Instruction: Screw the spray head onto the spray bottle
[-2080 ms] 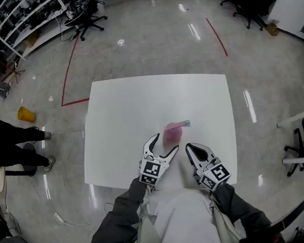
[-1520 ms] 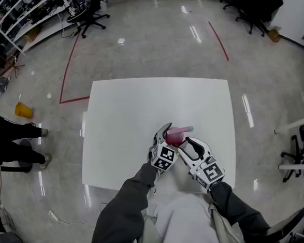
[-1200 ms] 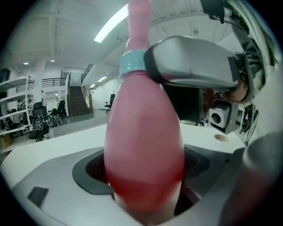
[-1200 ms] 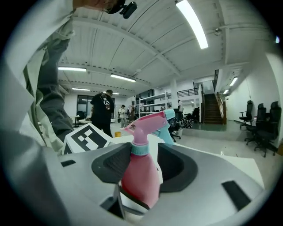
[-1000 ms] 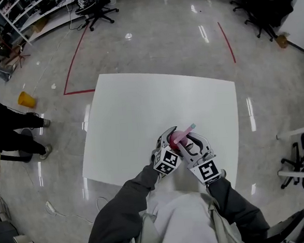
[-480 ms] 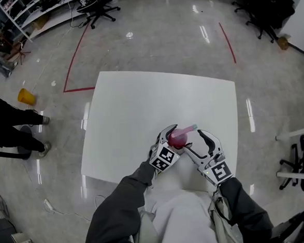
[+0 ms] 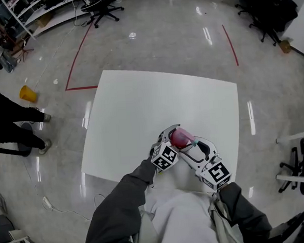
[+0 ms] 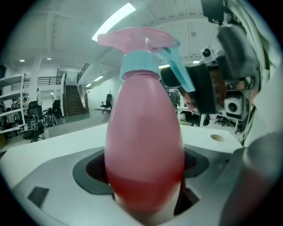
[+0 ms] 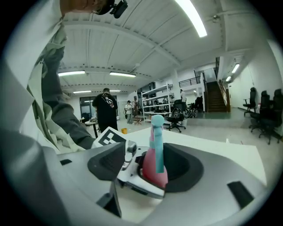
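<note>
The pink spray bottle [image 7: 180, 137] is held upright just above the white table [image 7: 140, 103], with my left gripper [image 7: 174, 137] shut on its belly [image 8: 143, 154]. Its spray head [image 8: 137, 42] sits on the neck: a pink top, a teal collar and a teal trigger. My right gripper [image 7: 197, 144] reaches in from the right. The spray head [image 9: 157, 132] stands between its jaws. Those jaws are closing, with a gap still showing on each side of the head. The left gripper's fingers [image 9: 128, 170] show below the bottle [image 9: 152, 170] in the right gripper view.
The table's near edge lies just below the grippers. A person in black [image 7: 7, 128] stands on the floor to the left, near a yellow object [image 7: 27, 94]. Office chairs [image 7: 99, 2] stand far back, and another chair [image 7: 299, 155] is at the right.
The left gripper took the bottle from the table and lifted it. The right gripper closed on the spray head, drew back with jaws wide, then came back round it; the nozzle now points towards the right gripper.
</note>
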